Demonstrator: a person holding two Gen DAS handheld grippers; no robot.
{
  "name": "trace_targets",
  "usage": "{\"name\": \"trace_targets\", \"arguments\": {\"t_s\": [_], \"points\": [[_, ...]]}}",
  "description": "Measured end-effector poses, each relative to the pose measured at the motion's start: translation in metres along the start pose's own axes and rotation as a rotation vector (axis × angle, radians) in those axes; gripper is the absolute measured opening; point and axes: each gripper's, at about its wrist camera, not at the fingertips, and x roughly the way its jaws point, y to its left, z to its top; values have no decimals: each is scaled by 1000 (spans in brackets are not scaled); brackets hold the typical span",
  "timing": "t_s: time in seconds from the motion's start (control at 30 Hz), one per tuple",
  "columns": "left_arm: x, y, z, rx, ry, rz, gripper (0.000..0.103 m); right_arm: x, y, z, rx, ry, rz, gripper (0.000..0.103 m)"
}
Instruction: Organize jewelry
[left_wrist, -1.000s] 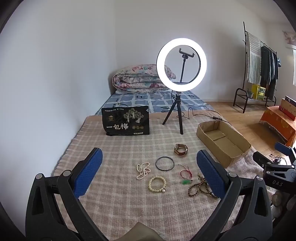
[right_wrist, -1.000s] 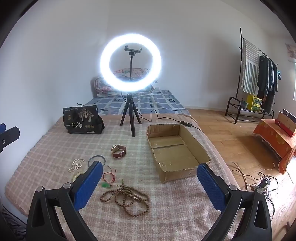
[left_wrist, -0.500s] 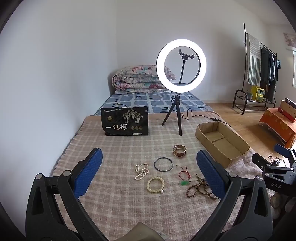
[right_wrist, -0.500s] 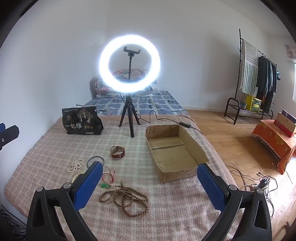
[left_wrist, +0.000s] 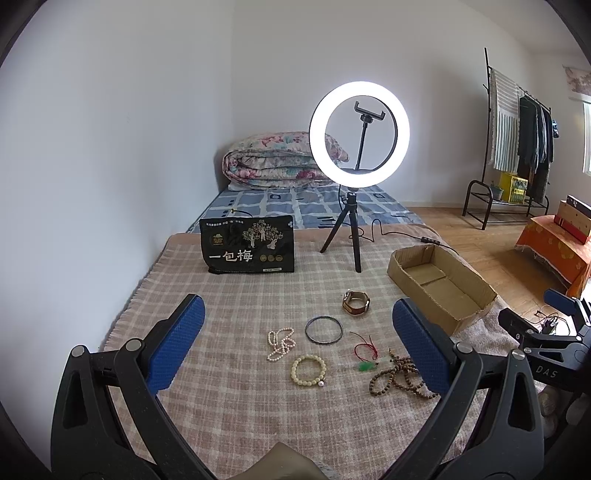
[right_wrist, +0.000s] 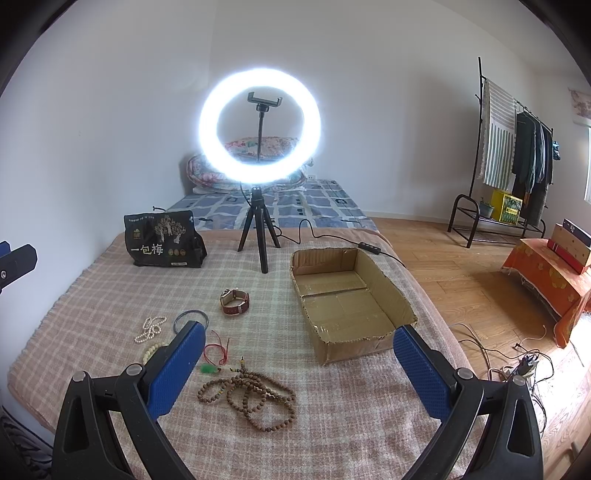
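Jewelry lies spread on a checked blanket (left_wrist: 236, 398): a brown-strap watch (left_wrist: 356, 302), a dark bangle (left_wrist: 324, 329), a pearl strand (left_wrist: 280, 343), a cream bead bracelet (left_wrist: 308, 370), a red cord with a green pendant (left_wrist: 366, 352) and long brown prayer beads (right_wrist: 255, 397). An empty cardboard box (right_wrist: 347, 302) sits to their right. My left gripper (left_wrist: 299, 343) hovers open above the pieces, holding nothing. My right gripper (right_wrist: 299, 365) is open too, empty, between the prayer beads and the box.
A lit ring light on a tripod (left_wrist: 356, 236) stands behind the jewelry, its cable (right_wrist: 328, 240) running past the box. A black snack bag (left_wrist: 248, 246) stands at the back left. Wall on the left; clothes rack (right_wrist: 513, 162) and floor cables (right_wrist: 517, 358) on the right.
Both grippers have pulled back and risen slightly, so the jewelry and box sit a little farther off. Nothing was picked up or moved.
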Motion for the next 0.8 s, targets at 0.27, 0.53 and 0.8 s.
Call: {"name": "trace_targets", "arguments": {"t_s": [0.27, 0.53, 0.8], "points": [[0, 2, -2, 6, 0, -5, 103, 1, 0, 0, -1, 1, 0, 103], [1, 5, -4, 2, -1, -5, 103, 1, 0, 0, -1, 4, 0, 103], [1, 3, -3, 1, -3, -5, 103, 2, 1, -2, 0, 4, -2, 103]]}}
